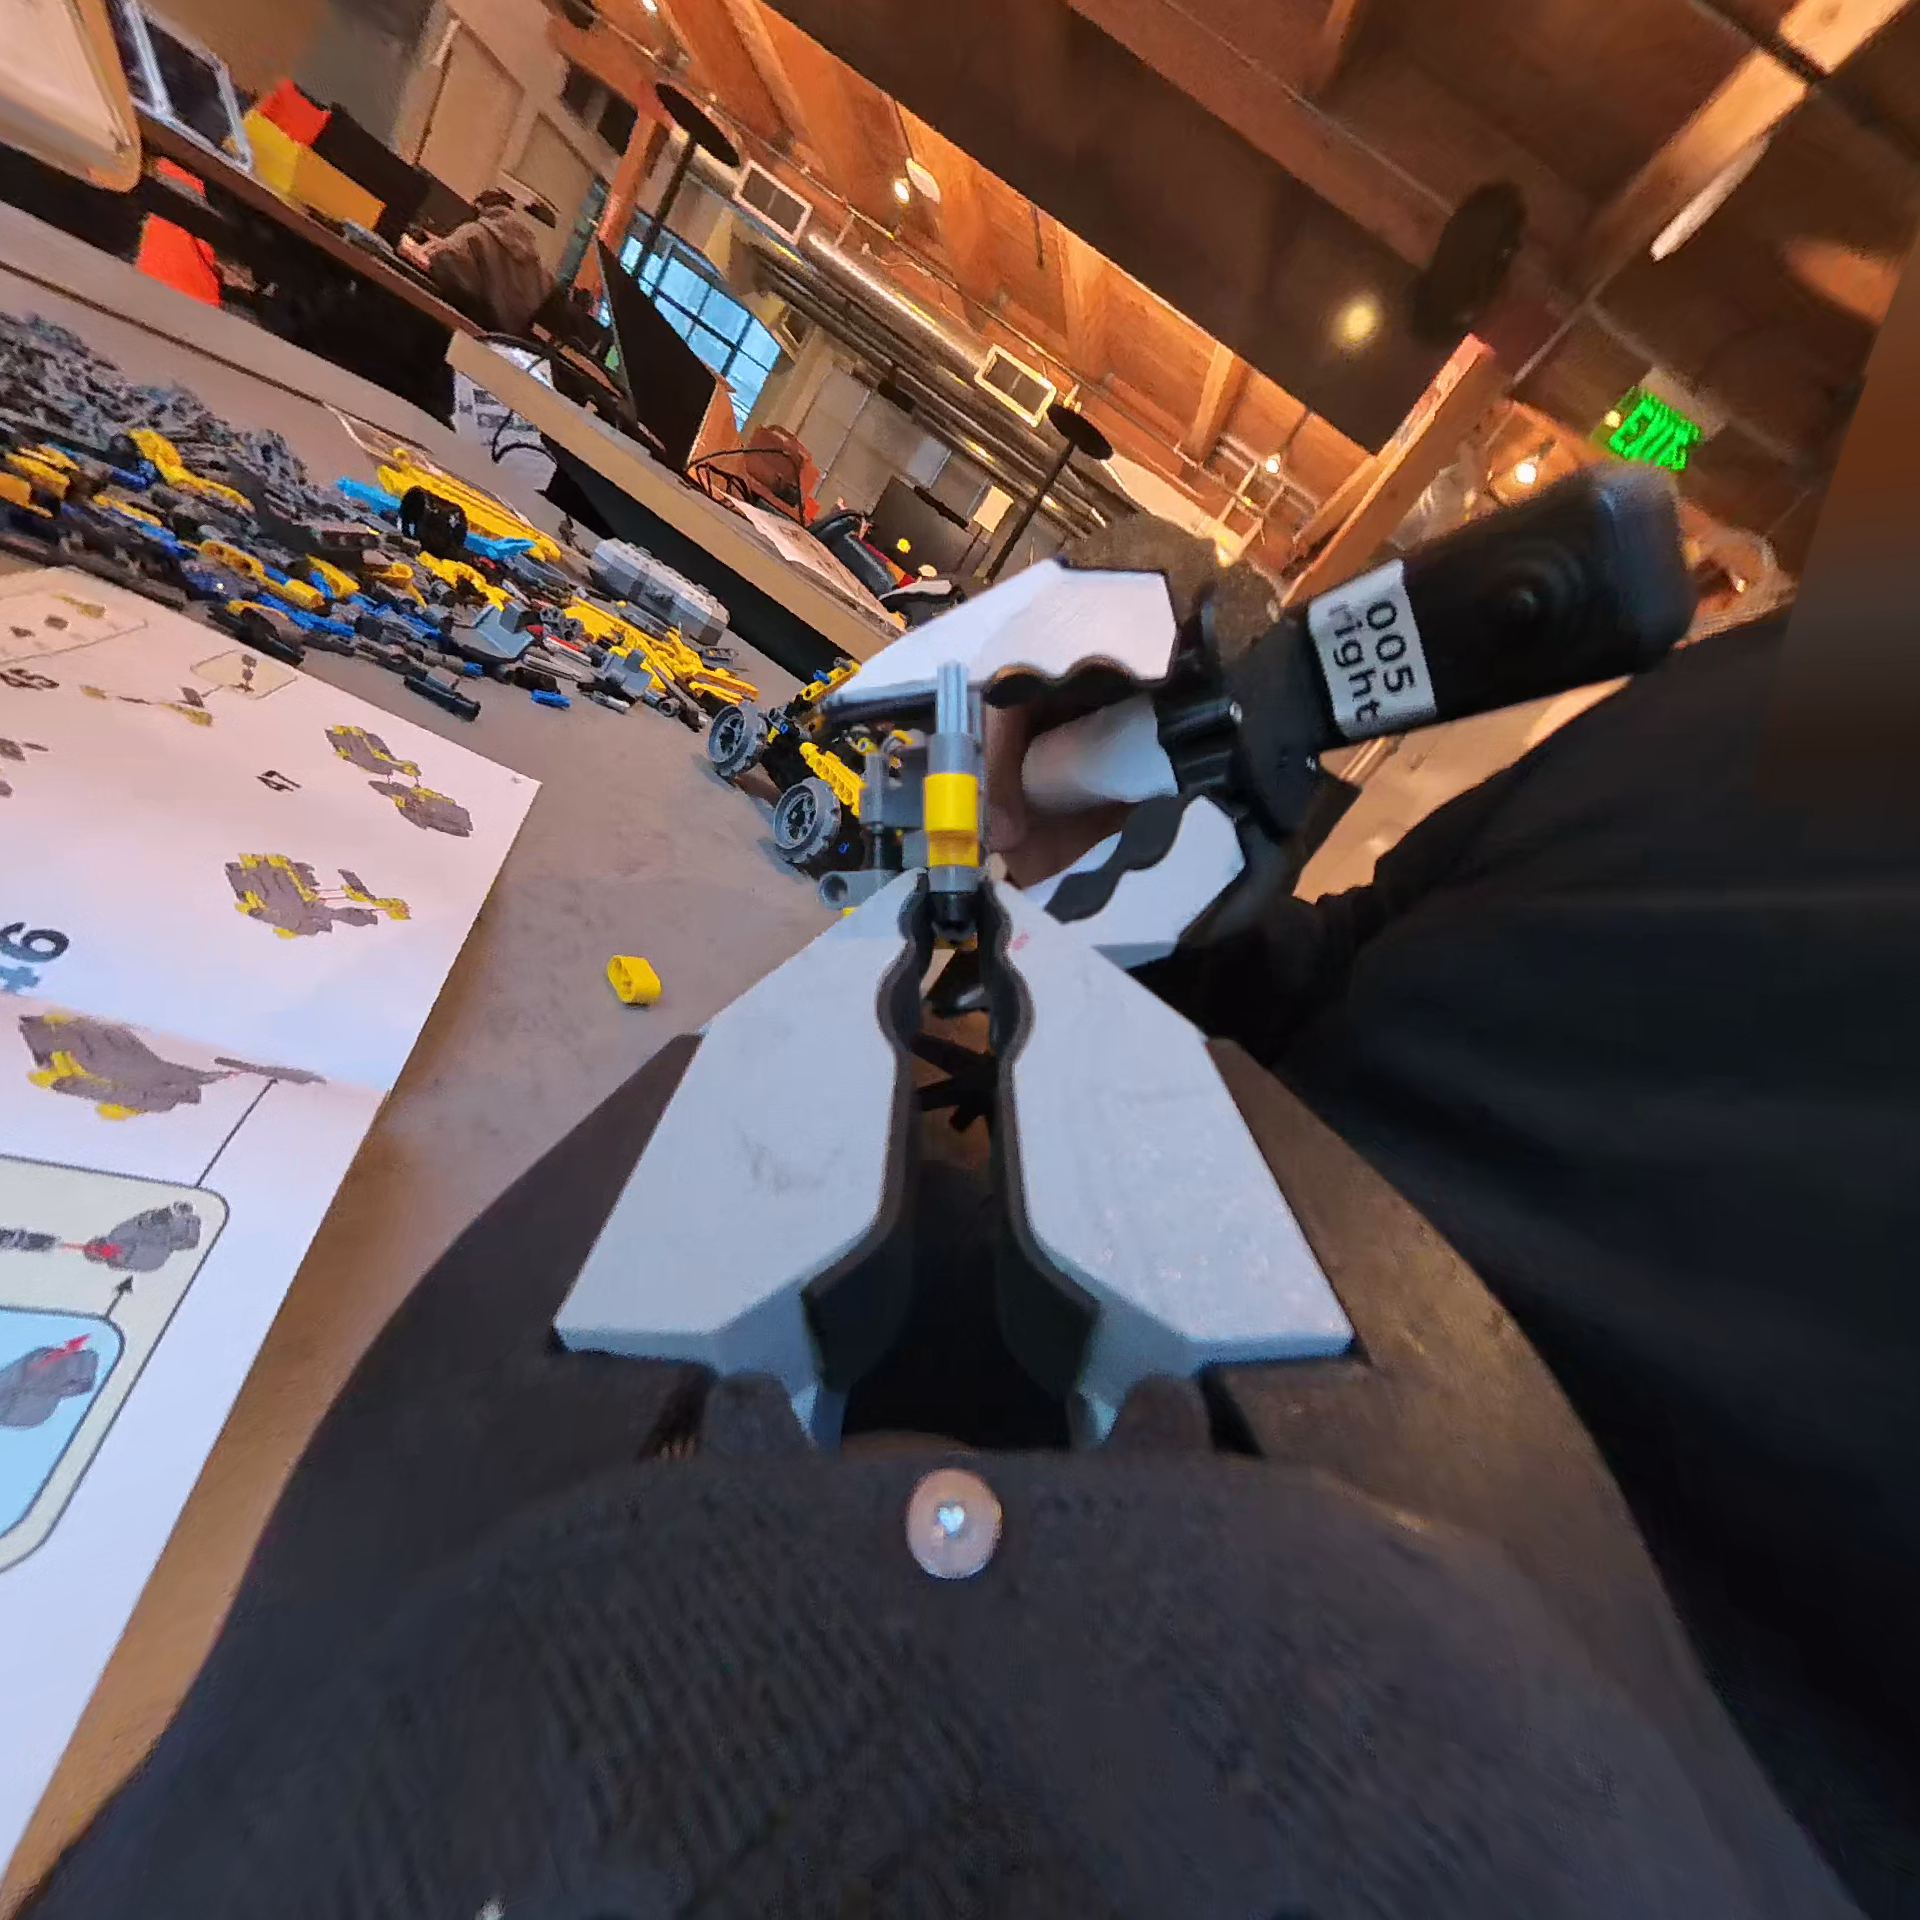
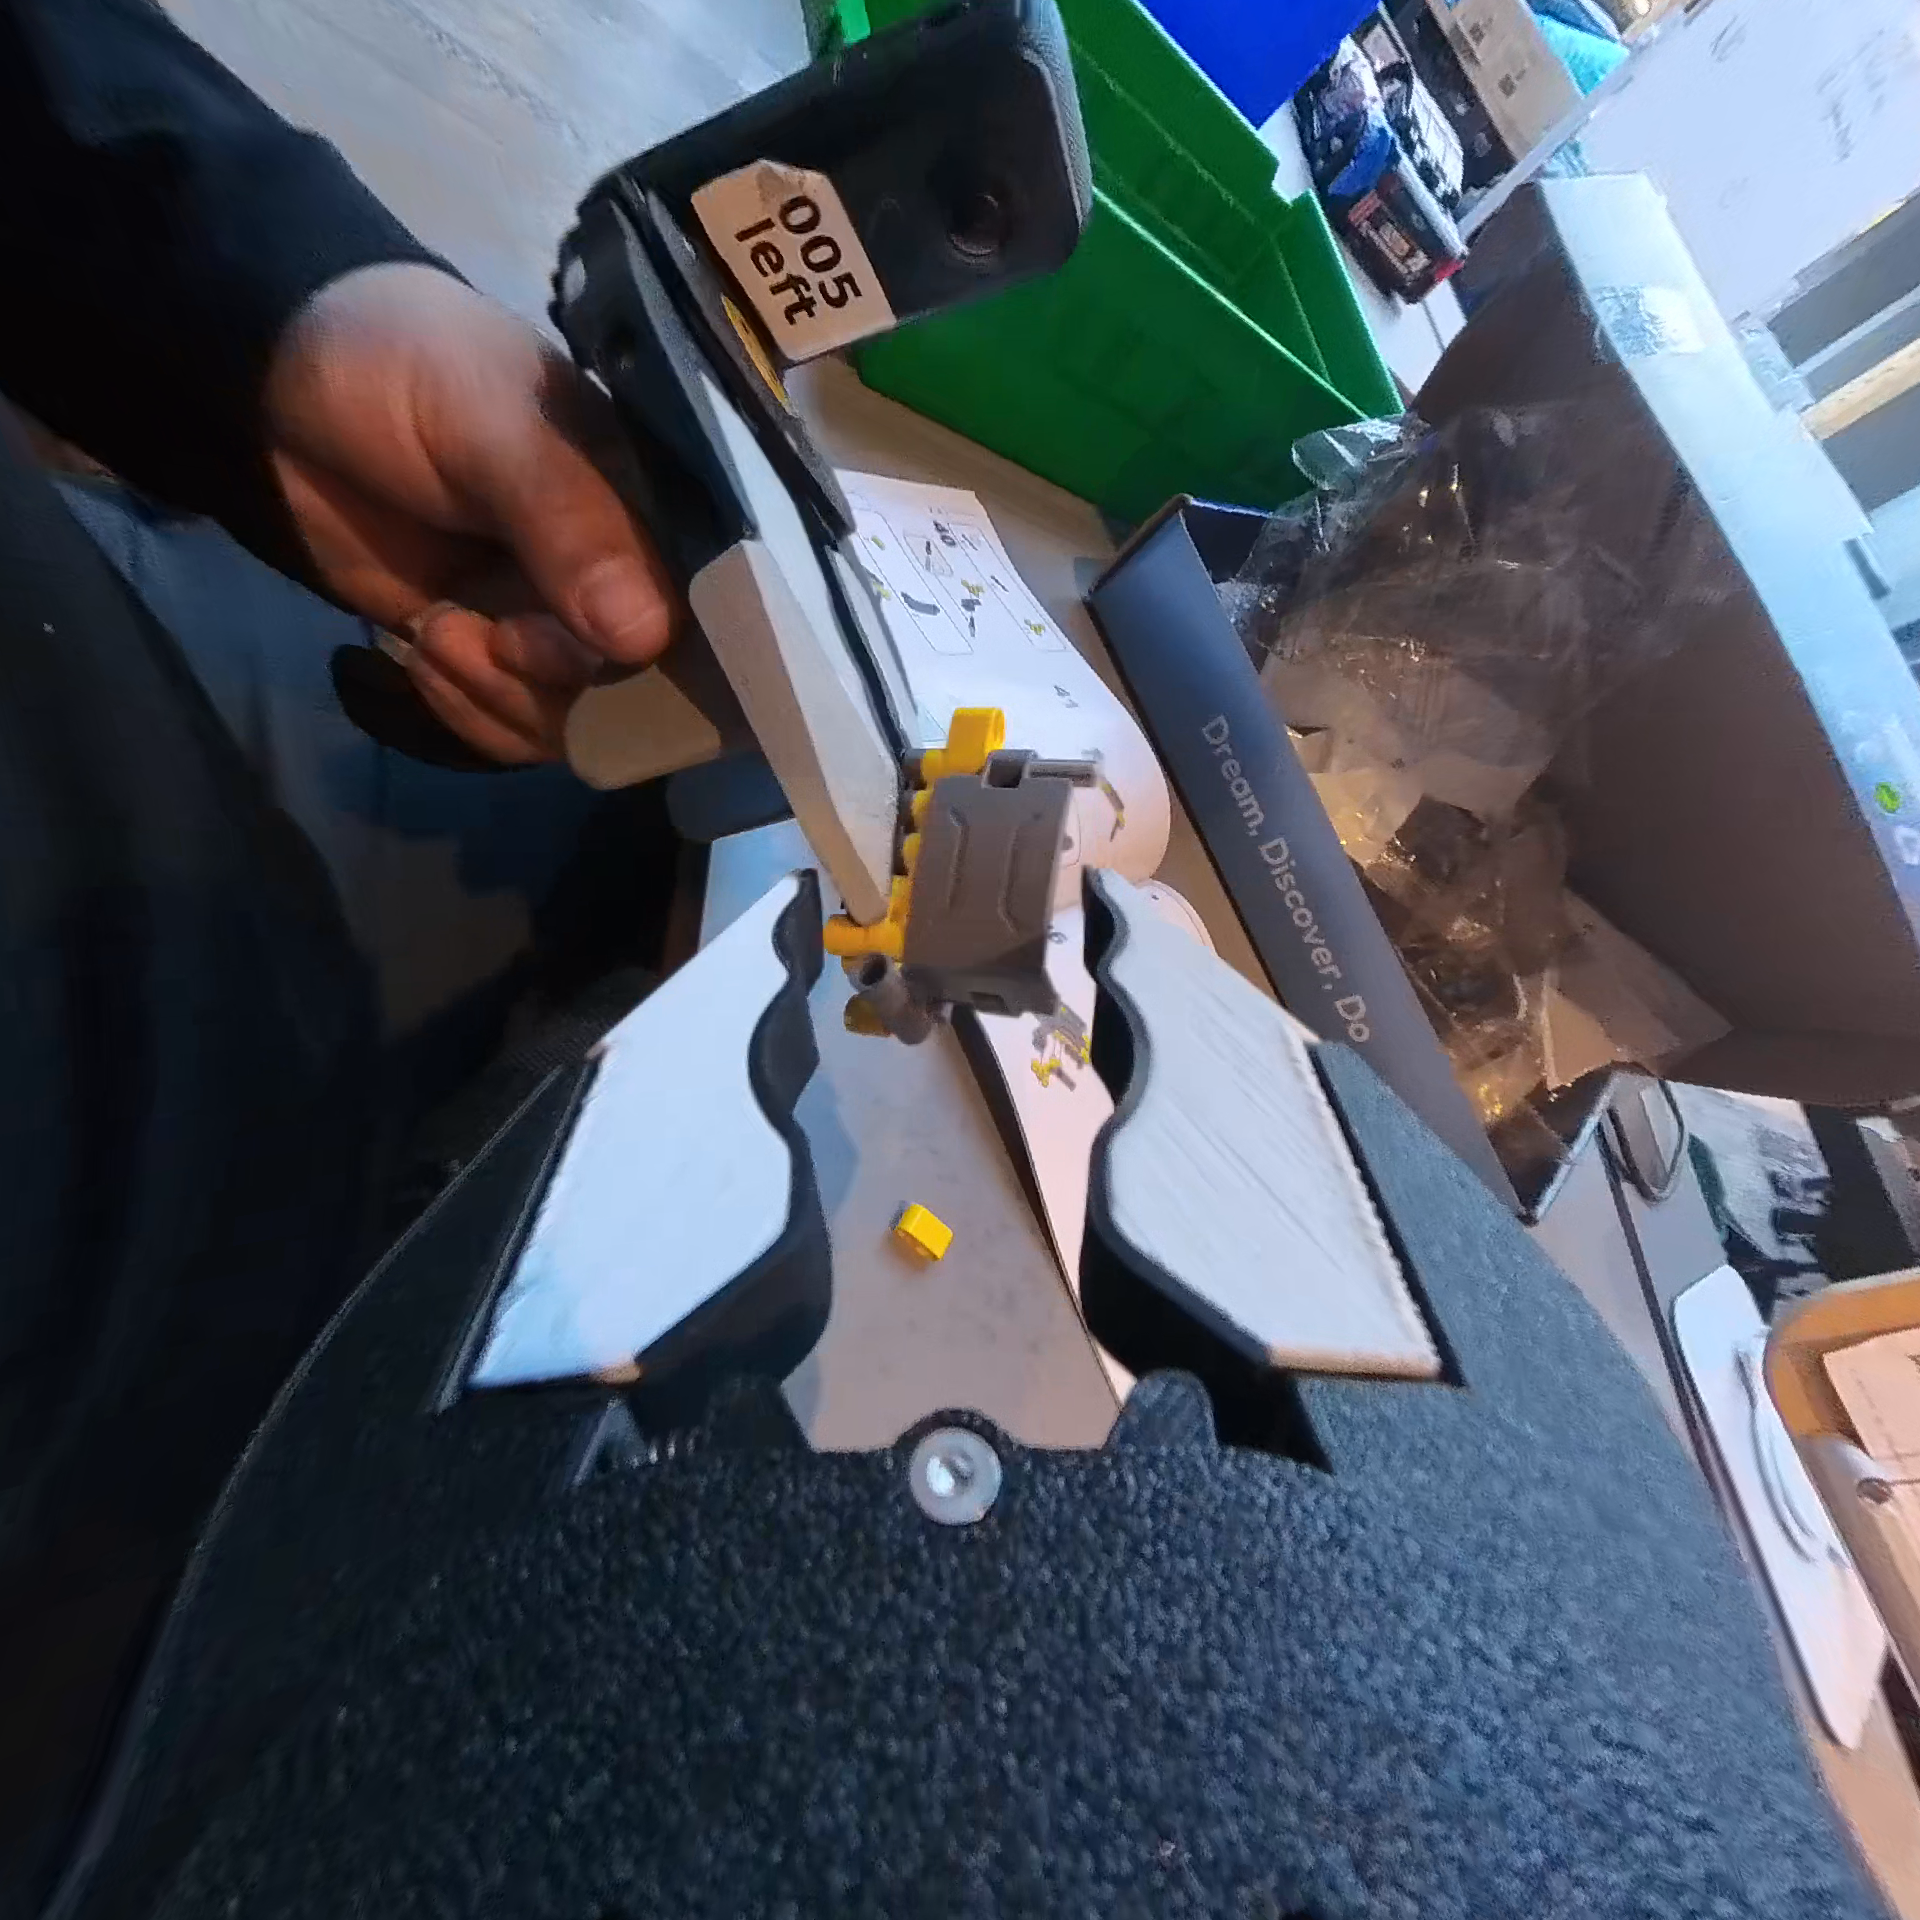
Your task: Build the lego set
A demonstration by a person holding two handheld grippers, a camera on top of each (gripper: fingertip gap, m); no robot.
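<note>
My left gripper (image 1: 951,914) is shut on the lower end of a small grey and yellow brick assembly (image 1: 951,805) and holds it above the table. In the right wrist view the same assembly (image 2: 987,894) shows a grey panel with yellow pins, gripped from the left by my left gripper (image 2: 873,899). My right gripper (image 2: 951,935) is open, with one jaw on each side of the grey panel and a gap on both sides. It also shows in the left wrist view (image 1: 997,790), just behind the assembly.
A loose yellow bush (image 1: 634,979) (image 2: 922,1231) lies on the table below. Instruction sheets (image 1: 260,831) lie at left, and behind them are a pile of loose pieces (image 1: 312,551) and a wheeled part-built model (image 1: 800,779). A box of plastic bags (image 2: 1507,727) and a green bin (image 2: 1122,343) stand at right. My two grippers' fingertips are within a few centimetres of each other. The loose yellow bush (image 2: 922,1231) is about 10 centimetres from both grippers' fingertips.
</note>
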